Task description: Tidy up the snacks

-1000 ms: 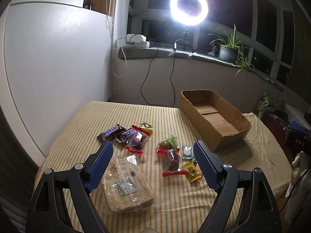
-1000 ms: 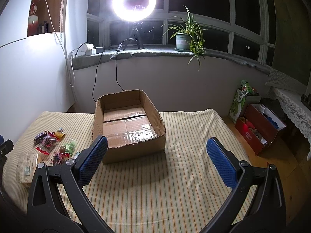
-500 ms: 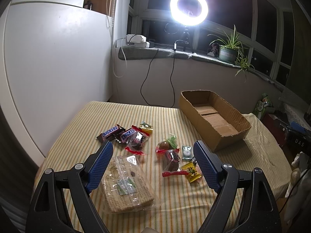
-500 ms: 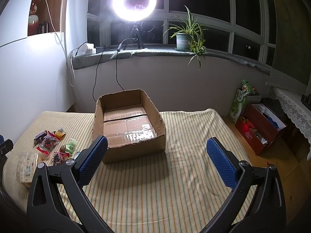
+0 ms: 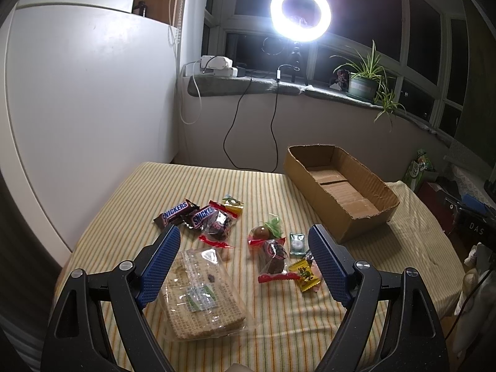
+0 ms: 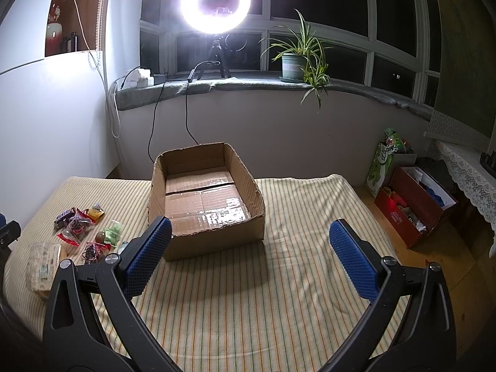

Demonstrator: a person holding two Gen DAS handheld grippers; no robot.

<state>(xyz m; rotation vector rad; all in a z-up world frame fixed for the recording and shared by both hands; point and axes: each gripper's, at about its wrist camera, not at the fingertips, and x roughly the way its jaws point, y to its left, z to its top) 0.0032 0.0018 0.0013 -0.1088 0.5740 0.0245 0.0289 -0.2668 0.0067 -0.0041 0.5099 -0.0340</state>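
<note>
i hold my left gripper (image 5: 241, 263) low over the near edge of the striped tablecloth (image 5: 192, 186), its blue-padded fingers (image 5: 158, 266) spread wide with nothing between them, aimed at the snack pile. my right gripper (image 6: 249, 257) hangs over the bare right half of the cloth, its tongs just as far apart and holding nothing, the left pad lined up with the near corner of the cardboard box (image 6: 214, 241). that one box sits open on the cloth to the right of the snacks, with nothing inside that i can see. counting the snacks from the left wrist view: one clear pack of crackers (image 5: 201, 294) nearest me, just beside the left pad; two snickers bars (image 5: 175, 214) side by side at the far left; two red-ended clear wrappers with dark sweets, one (image 5: 218, 226) touching the bars and one (image 5: 274, 259) in the middle; two yellow candies, one (image 5: 232, 206) behind the bars and one (image 5: 305, 274) by the right pad; one green-wrapped brown sweet (image 5: 266, 231); one small teal packet (image 5: 297, 243). all lie on the cloth, outside the box. on the sill behind stand one ring light (image 5: 300, 12) and one potted plant (image 5: 362, 77).
</note>
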